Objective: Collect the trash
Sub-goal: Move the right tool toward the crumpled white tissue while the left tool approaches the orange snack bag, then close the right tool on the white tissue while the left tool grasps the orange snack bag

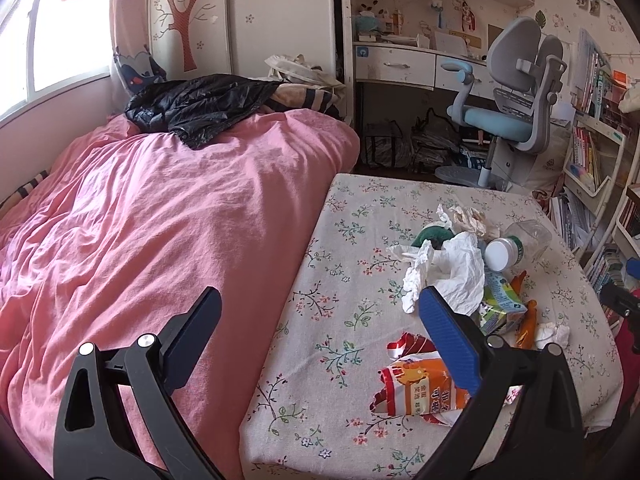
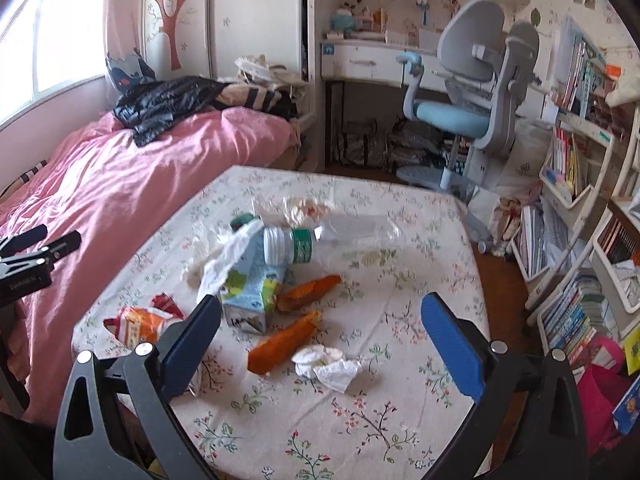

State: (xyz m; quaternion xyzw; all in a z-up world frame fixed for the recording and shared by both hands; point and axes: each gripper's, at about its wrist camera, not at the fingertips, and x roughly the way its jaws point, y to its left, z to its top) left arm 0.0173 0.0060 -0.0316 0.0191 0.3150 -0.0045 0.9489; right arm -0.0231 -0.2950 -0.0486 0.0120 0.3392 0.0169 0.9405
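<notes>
1. Since the trash sits in one loose cluster on the floral-cloth table (image 2: 400, 420), start with the crumpled tissue (image 2: 326, 362): it lies on the near part of the cloth, almost centred ahead of your right gripper (image 2: 320, 316).
2. Your right gripper's fingers are spread wide and hold nothing; the tissue lies between their lines, slightly below.
3. Just left of it, an orange wrapper (image 2: 284, 342) runs diagonally, near-left to far-right.
4. Farther off lie the milk carton (image 2: 252, 296) and the clear bottle (image 2: 320, 240), on its side.
5. Your left gripper (image 1: 320, 312) is also wide open and empty, over the pink bedspread (image 1: 140, 200); the right is probably nearer.
</notes>
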